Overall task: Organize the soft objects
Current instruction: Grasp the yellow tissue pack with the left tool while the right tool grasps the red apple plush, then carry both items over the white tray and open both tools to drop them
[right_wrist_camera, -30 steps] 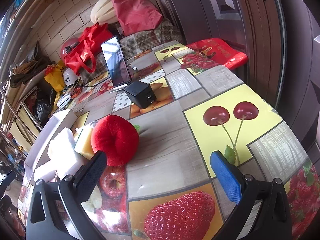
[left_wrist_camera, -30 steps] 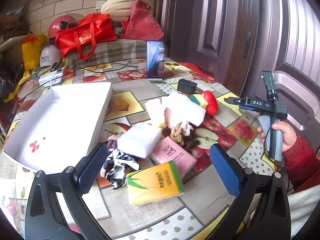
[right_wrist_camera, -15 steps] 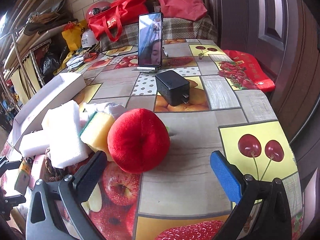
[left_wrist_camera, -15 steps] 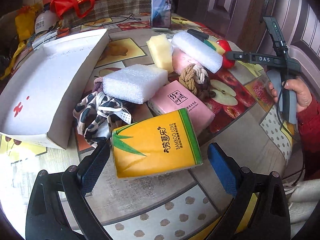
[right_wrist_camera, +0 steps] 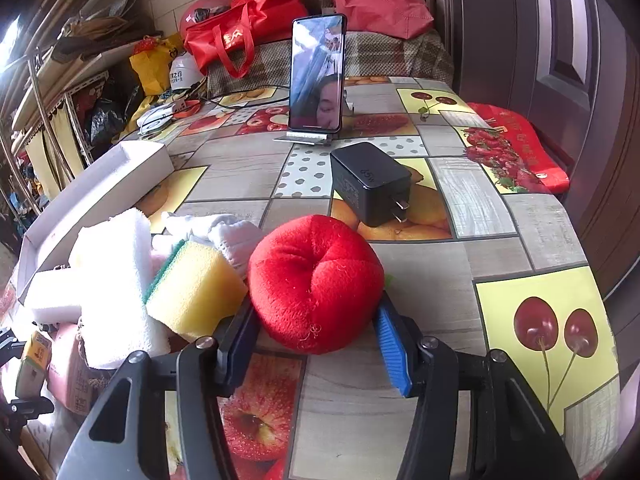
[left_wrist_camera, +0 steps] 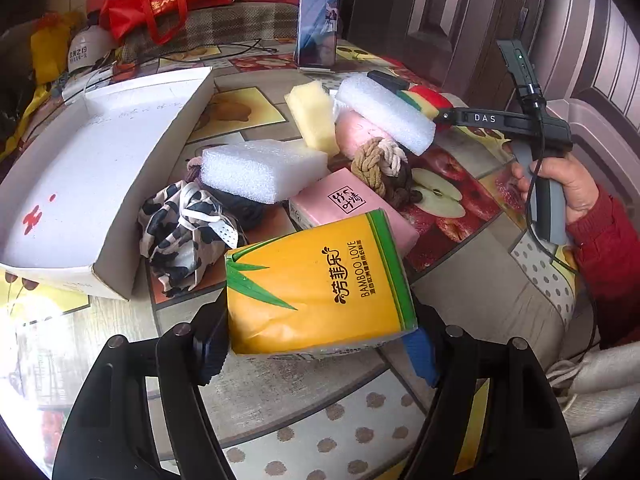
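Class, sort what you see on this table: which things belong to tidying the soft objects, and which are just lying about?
Belong: yellow tissue pack, pink tissue pack, red plush apple, foam blocks, yellow sponge, rope knot, white box.

Lying about: phone, black charger, red bag.

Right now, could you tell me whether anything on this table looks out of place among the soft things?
Yes: a hard black charger lies on its side behind the red plush apple, prongs exposed, and a phone stands on a stand beyond it. Neither is soft.
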The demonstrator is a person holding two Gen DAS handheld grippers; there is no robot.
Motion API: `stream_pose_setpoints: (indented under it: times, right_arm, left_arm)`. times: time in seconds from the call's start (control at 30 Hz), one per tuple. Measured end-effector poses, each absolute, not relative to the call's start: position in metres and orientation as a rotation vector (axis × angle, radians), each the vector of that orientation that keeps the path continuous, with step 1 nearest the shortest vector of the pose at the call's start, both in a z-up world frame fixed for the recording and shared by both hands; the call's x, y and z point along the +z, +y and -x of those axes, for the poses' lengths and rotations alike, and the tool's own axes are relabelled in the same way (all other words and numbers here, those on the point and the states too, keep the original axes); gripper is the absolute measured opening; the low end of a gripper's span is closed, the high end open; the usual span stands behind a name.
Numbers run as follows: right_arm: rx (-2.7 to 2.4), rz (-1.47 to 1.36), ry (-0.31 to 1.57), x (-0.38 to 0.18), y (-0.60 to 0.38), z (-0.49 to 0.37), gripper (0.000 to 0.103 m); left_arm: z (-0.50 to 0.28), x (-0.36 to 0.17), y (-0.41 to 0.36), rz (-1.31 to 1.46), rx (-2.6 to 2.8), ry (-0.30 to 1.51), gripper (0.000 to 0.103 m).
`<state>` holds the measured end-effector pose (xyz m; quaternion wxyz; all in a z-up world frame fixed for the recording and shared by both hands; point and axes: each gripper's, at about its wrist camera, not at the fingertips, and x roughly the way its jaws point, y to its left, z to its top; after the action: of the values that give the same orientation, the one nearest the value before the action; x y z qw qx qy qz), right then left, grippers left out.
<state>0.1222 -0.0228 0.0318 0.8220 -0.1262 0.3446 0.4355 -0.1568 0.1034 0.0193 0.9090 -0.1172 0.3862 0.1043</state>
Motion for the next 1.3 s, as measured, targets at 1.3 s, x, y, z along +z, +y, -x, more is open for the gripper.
stream_pose_setpoints:
  times: [1.3]
  right_arm:
    - [1.332,0.216,0.259,0.068,0.079,0.082,0.055]
  left_arm:
    - [0.233,0.053,0.267,0.178,0.894,0.265,0.074]
